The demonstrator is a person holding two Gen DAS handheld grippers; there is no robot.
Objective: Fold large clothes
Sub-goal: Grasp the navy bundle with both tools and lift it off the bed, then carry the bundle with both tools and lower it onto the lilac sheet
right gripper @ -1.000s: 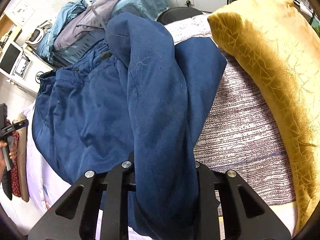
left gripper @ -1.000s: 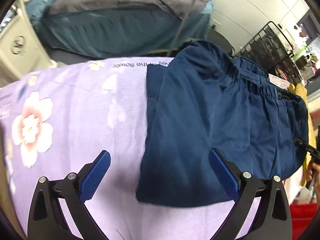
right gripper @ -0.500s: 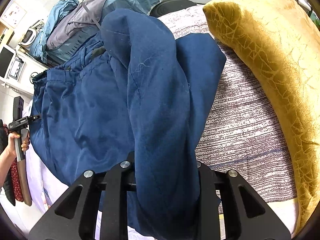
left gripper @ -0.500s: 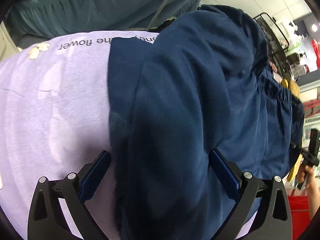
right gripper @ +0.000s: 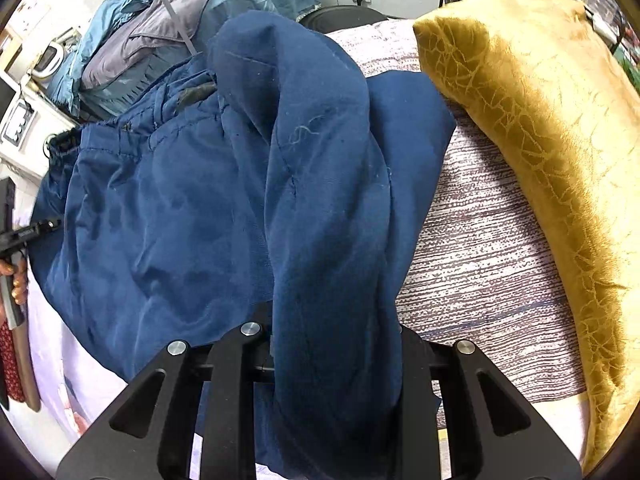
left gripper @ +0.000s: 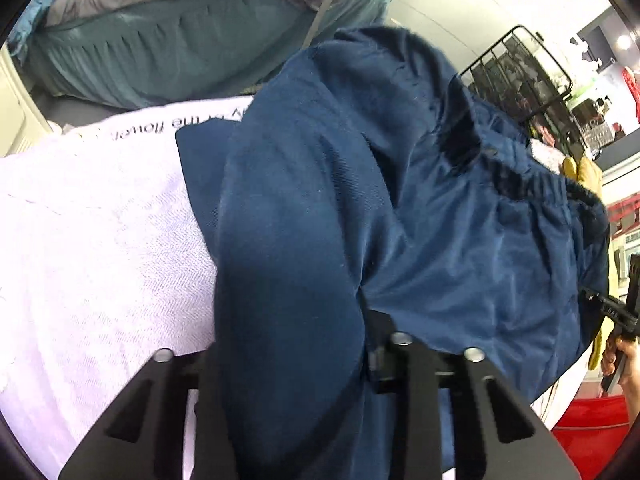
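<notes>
1. Left gripper: wide apart a second ago with nothing between, now jaws closing on a bunched fold of the navy trousers; fabric fills the gap.
2. Right gripper: narrow, clamped on another fold of the same trousers, unchanged.
3. Both ends now gripped, so the next fold-over looks ready to start.
4. Trousers lie across the lilac bedsheet, waistband far side.
5. Beyond: yellow pillow, teal bedding pile.
</notes>
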